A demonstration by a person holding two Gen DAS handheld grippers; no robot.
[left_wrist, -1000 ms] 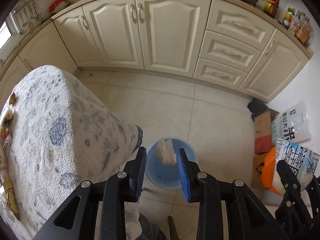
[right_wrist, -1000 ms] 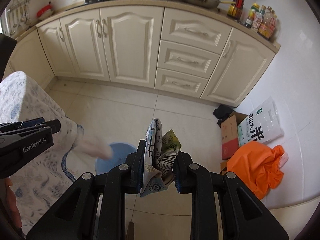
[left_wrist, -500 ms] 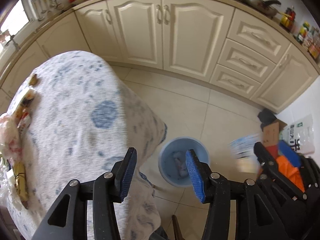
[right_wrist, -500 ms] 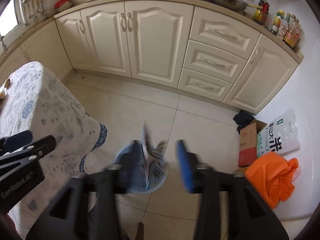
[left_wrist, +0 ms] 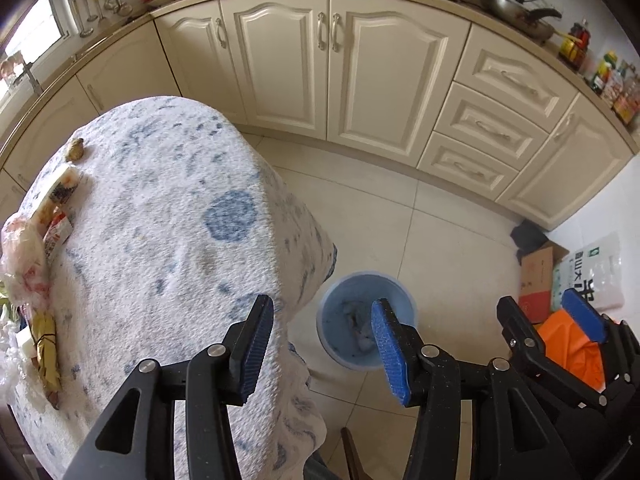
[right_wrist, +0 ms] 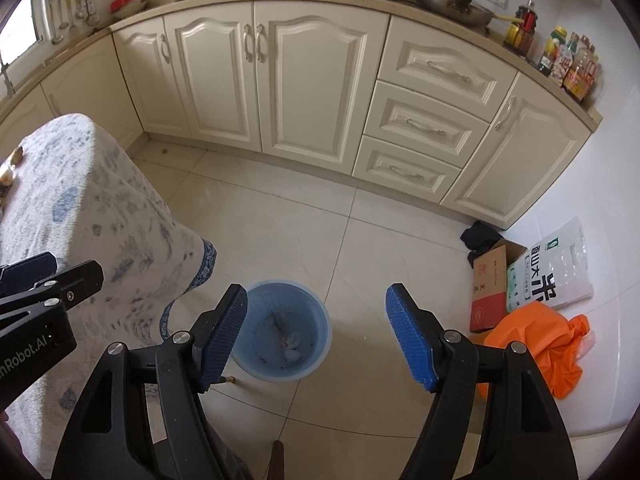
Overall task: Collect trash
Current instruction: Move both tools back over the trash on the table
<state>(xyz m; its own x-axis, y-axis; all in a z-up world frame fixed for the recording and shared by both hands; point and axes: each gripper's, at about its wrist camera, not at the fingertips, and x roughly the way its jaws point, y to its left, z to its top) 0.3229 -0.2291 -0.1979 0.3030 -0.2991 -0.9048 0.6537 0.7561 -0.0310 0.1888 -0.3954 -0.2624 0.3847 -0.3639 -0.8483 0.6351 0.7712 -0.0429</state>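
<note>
Both my left tool (left_wrist: 322, 344) and right tool (right_wrist: 316, 340) hang wide open and empty above the round blue plastic bin (right_wrist: 282, 330). Wrappers and crumpled plastic (left_wrist: 36, 264) sit at the far edge of the cloth-covered desk (left_wrist: 160, 240); I judge a careless reach could snag the cloth or knock them off.

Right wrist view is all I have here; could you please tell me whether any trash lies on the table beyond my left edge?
Observer: Yes. In the left wrist view a printed snack wrapper lies near the far left edge of the table.
Operator: Thank you. Is anything else beside it?
Observer: A crumpled plastic bag lies just nearer the camera, and a yellowish wrapper nearer again.
Operator: And is the left gripper free to fetch them?
Observer: The left gripper is open, with nothing between its fingers.
</note>
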